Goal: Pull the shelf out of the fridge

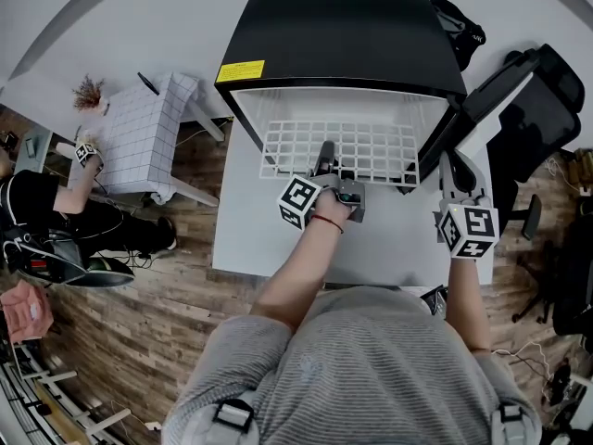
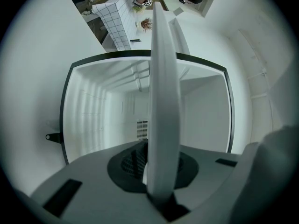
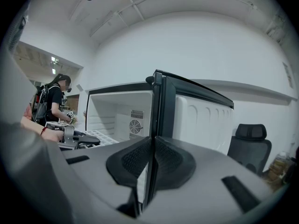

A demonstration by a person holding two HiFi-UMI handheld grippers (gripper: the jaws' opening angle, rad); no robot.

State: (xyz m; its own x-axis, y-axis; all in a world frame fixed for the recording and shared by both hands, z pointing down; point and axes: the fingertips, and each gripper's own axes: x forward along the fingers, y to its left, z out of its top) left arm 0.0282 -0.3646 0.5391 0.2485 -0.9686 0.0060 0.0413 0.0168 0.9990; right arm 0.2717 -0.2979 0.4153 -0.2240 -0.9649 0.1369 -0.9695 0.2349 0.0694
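Before fridge [image 1: 343,35], left gripper [image 1: 325,158] outstretched, clamped on shelf [image 1: 371,146], right gripper [image 3: 152,153] raised, fingers [image 3: 174,162] together.

Fridge [image 1: 343,35]: black casing, white interior, yellow label [image 1: 241,70]. Shelf [image 1: 371,146]: white wire grid. Counter [image 1: 250,230]: plain white. Floor [image 1: 157,313]: brown wood planks. Marker cubes on the left tongs [image 1: 324,160] and right tongs [image 1: 447,170]: black-and-white square patterns. Shirt [image 1: 371,369]: grey, finely striped. Cloth [image 1: 139,137]: white with dark grid lines. Chair [image 1: 547,109]: black.

Black office chair [image 1: 542,100] at right — checked cloth [image 1: 139,137] and another person [image 1: 42,207] at left
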